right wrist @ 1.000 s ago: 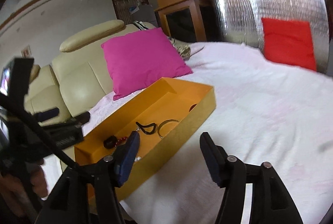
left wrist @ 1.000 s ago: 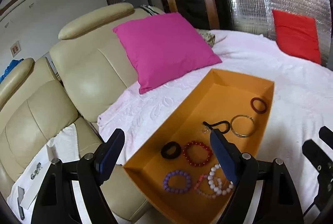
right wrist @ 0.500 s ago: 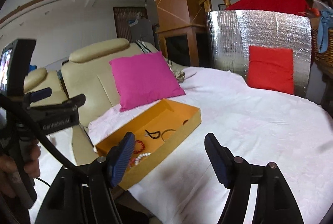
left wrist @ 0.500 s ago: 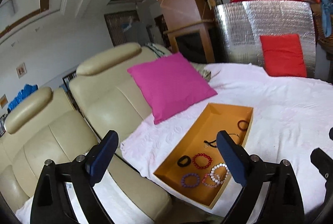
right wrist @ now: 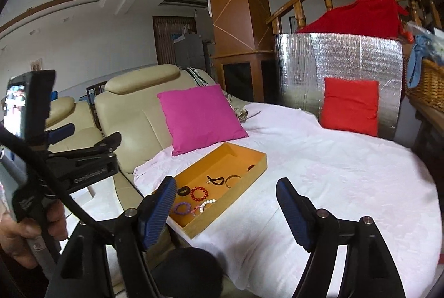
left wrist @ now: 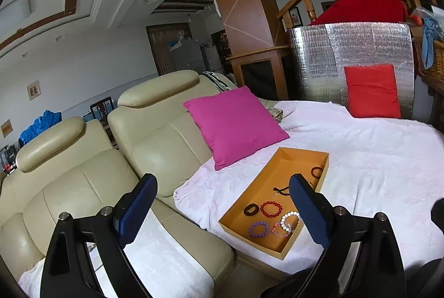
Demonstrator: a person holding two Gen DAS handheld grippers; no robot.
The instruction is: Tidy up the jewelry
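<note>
left gripper [left wrist: 222,203] jaws wide, empty | right gripper [right wrist: 226,203] jaws just widened, empty

The white bed cover [right wrist: 347,173] lies bare to the right of the orange tray [right wrist: 236,187], open for passage. On the tray's far left the pink cushion [right wrist: 199,115] and cream sofa backs [left wrist: 155,148] block the way.

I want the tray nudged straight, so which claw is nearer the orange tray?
Left, slightly. The left claw hangs open with the orange tray behind its right finger; the right claw, also open, sits back toward the bare bedspread beside it.
</note>
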